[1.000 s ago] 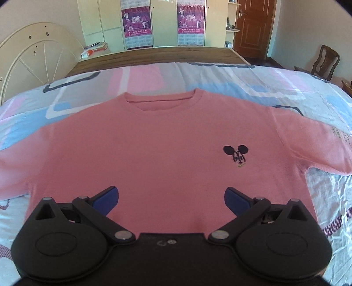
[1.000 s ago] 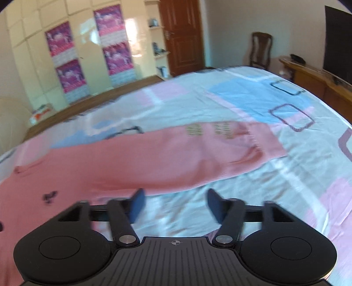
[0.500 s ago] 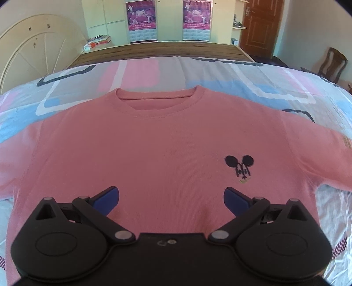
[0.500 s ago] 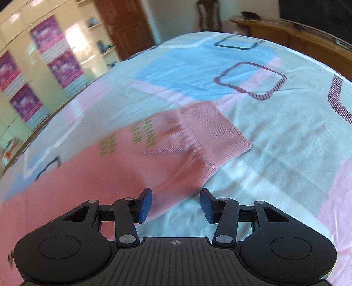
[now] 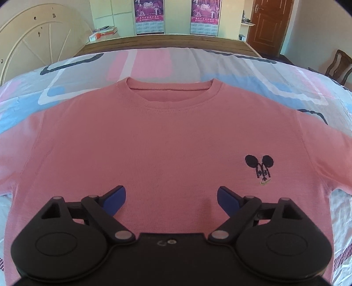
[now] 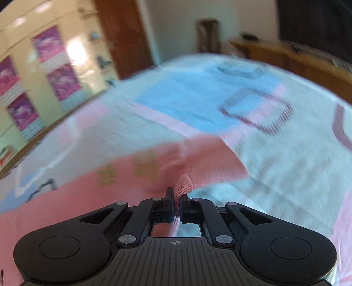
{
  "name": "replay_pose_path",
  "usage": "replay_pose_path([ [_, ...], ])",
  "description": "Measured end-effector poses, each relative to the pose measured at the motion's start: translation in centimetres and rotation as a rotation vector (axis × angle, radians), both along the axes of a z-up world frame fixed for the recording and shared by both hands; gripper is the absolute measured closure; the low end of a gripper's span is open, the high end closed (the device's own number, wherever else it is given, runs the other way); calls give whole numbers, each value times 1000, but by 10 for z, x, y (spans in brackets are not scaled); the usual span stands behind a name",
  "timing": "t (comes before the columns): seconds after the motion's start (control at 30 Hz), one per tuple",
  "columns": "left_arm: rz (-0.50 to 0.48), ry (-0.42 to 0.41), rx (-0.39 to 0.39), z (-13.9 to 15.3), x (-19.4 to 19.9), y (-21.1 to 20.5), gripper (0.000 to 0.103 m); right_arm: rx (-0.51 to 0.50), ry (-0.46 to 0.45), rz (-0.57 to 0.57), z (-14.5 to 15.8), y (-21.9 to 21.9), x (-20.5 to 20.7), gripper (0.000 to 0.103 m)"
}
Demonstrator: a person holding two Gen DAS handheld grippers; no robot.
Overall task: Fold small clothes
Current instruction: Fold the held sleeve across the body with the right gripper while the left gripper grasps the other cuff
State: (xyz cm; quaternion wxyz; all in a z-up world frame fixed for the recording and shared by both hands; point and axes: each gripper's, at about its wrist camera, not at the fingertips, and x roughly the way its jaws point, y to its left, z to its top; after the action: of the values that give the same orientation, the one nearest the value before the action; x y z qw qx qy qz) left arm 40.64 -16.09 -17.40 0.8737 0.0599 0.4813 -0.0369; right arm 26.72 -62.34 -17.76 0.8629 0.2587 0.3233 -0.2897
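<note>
Knit of the pink sweater (image 5: 167, 140) is soft and limp; my right gripper (image 6: 177, 199) pinches its sleeve (image 6: 193, 162) by the cuff edge, my left gripper (image 5: 170, 198) gapes above the chest.

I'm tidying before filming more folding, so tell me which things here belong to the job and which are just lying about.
Part of the job:
- pink shirt, spread flat on the bedsheet
- its sleeve, pinched in the shut right gripper
- left gripper, open above the shirt

Just lying about:
- boxes beyond the bed
- wooden chair
- wall posters
</note>
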Motion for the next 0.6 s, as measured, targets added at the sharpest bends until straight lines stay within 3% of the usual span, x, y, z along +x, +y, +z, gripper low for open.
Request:
replay_pose_path([
  [0.2,3,-12,-18,10,2,11,13,-101,-117,261,49,86,43,99],
  [0.37,39,-31,-31,19,6,39,13,-51,-199,519,71,198,82,99],
  [0.47,59,-47,-25,22,10,60,13,-9,-191,675,67,274,99,99],
  [0.6,62,-44,-57,23,15,79,13,73,-94,851,41,346,118,98],
])
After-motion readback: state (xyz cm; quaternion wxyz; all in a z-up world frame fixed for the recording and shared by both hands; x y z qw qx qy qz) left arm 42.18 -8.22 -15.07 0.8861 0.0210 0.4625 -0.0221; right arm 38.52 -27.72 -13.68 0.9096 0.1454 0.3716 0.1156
